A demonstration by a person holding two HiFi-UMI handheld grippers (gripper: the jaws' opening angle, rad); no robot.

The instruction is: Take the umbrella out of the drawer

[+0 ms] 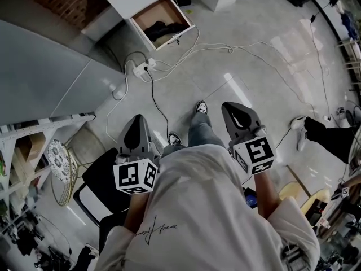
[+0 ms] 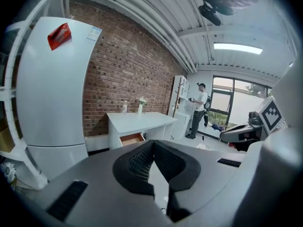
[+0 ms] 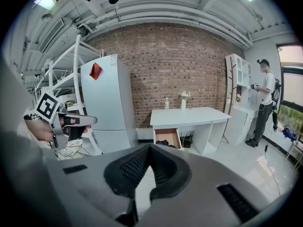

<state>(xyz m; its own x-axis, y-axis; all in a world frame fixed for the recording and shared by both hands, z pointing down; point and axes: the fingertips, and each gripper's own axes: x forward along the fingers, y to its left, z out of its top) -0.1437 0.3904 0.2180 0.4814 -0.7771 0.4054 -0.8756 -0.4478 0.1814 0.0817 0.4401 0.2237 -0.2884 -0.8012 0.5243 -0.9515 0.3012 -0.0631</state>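
Left claw (image 1: 137, 123), right claw (image 1: 233, 109), angled down, closed

Dark item (image 1: 162, 30) in drawer (image 1: 157, 13), indistinct

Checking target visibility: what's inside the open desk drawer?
A dark bundle lies in the drawer, on bare wood. It is too small to identify. The drawer's rear is hidden under the desk.

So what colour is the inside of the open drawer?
The drawer is light brown inside; head view shows it best.
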